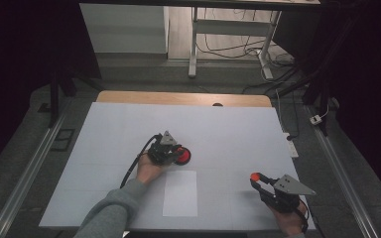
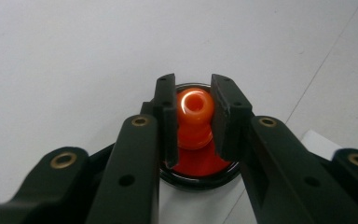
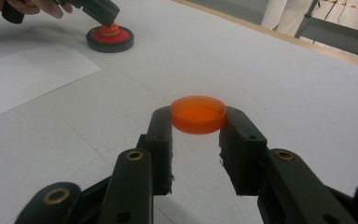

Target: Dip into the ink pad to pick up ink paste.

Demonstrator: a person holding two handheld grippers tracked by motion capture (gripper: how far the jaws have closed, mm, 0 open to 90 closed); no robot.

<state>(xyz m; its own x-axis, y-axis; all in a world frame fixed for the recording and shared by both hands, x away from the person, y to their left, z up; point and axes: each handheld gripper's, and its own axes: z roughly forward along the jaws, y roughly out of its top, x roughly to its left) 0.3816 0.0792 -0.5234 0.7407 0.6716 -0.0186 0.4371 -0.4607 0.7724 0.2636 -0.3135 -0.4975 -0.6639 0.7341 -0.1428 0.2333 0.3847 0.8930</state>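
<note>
Orange knob (image 2: 194,116) sits pinched between the jaws of your left gripper (image 2: 193,119), rising from the middle of a red dish with a black rim (image 2: 200,179) that rests on the white table (image 1: 228,134), left of centre and just beyond a sheet of paper (image 1: 180,193). From the high view you lose most of this: the left gripper (image 1: 176,151) covers the knob, and the dish (image 1: 184,156) peeks out only as a red edge on its right side. Your left hand (image 1: 148,171) and grey sleeve (image 1: 111,210) come in from the near edge, the sleeve cut off at the bottom. The left gripper view shows the pads pressing on the knob's sides, but the jaws hide much of the dish, and the paper appears only as a corner (image 2: 319,142).

Your right gripper (image 3: 198,116) pinches a flat orange disc (image 3: 198,114) at its edges, held clear above the table at the near right. In the high view that disc (image 1: 255,176) is a small orange spot at the tip of the right gripper (image 1: 256,178), its shape hard to make out, and your right hand (image 1: 290,220) is cut off by the bottom edge. The right gripper view also catches the dish (image 3: 110,39) far off to the left with the left gripper (image 3: 108,24) down on it.
</note>
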